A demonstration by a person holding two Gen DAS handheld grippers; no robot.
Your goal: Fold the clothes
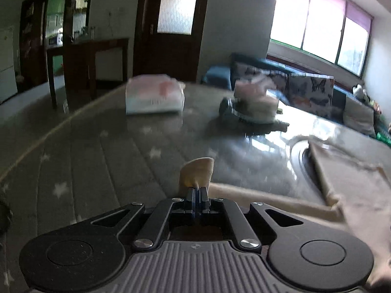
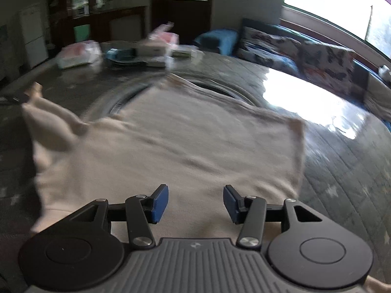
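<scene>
Left hand-held gripper [image 1: 197,190] pinched tight on a sleeve tip of the cream garment [image 2: 171,141], spread on the tabletop [image 2: 342,171]; right hand-held gripper [image 2: 195,202] half open above it, holding nothing; best carry that sleeve flat across, no bunching.

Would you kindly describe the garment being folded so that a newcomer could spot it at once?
Start from the grey star-patterned table in front of the sofa. Near its front edge a cream garment lies spread flat, one corner pinched and lifted by the left gripper. It is the only plain cloth there; the clutter behind it is boxes and packets.
</scene>
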